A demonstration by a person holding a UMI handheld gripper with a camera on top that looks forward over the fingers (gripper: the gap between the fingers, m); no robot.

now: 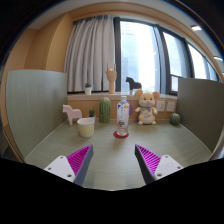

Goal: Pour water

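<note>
Standing near the table's (110,165) far edge, the bottle (123,113) and cup (86,127) are faced by the spread, empty claw (109,160), evidently for approach.

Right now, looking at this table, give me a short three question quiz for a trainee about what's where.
1. True or false: the gripper is shut on the clear bottle.
2. What stands just left of the bottle? A) the pale cup B) the plush bear C) the green cactus
3. Fill in: the bottle stands ____ the fingers, on the table.

Key: 1 false, the fingers are open with nothing between them; 2 A; 3 beyond.
</note>
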